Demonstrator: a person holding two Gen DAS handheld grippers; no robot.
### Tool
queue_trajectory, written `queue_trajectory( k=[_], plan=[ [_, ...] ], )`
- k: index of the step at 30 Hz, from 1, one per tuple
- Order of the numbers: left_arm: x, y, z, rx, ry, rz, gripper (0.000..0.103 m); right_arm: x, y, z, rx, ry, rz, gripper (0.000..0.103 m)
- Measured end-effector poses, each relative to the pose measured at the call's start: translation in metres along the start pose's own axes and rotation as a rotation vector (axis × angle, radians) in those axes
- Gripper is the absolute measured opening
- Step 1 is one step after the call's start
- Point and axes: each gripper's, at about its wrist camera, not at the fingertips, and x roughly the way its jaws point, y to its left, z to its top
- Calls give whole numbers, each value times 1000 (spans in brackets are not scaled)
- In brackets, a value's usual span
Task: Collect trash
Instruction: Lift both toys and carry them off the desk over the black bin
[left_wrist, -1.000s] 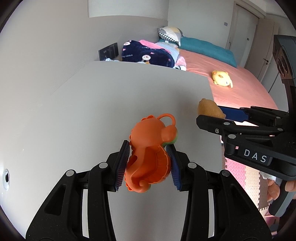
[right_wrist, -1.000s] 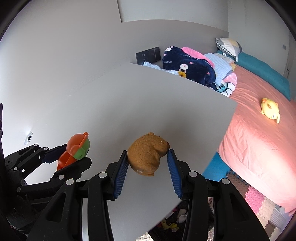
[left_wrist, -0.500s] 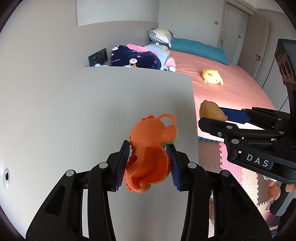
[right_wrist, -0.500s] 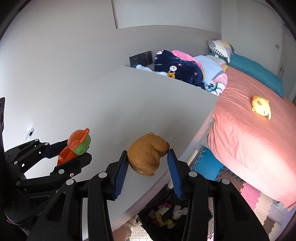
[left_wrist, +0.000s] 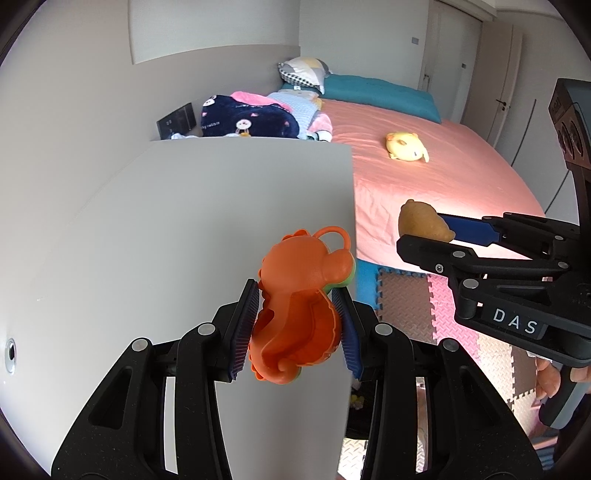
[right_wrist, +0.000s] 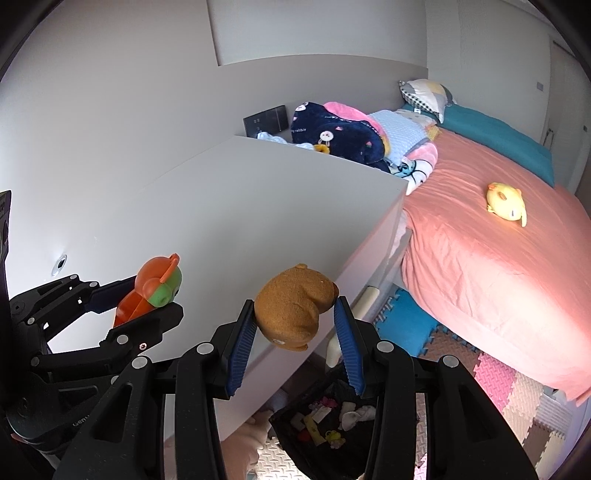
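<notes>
Bedroom setting, smooth white tabletop (left_wrist: 184, 229) beside a pink bed (right_wrist: 480, 258). Left gripper (left_wrist: 299, 325) was clamped on a glossy orange plastic toy (left_wrist: 299, 295); right gripper (right_wrist: 295, 325) gripped a fuzzy brown bear-shaped toy (right_wrist: 291, 306). Below it, a black bin (right_wrist: 295, 454) held mixed small trash.

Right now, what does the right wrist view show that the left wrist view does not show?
Only the right wrist view shows the black bin on the floor, with small scraps inside, and the green face of the orange toy.

Only the left wrist view shows the doors behind the bed and the orange toy's loop.

Both show the left gripper shut on the orange toy, the right gripper shut on the brown bear toy, the white table, the pink bed and the yellow plush.
</notes>
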Motion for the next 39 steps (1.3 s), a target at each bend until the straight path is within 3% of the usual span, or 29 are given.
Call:
queue_trajectory(
  k=[39],
  plan=[
    [8, -107, -8, 140, 18, -121, 41, -63, -92, -69, 186, -37, -114, 45]
  ],
)
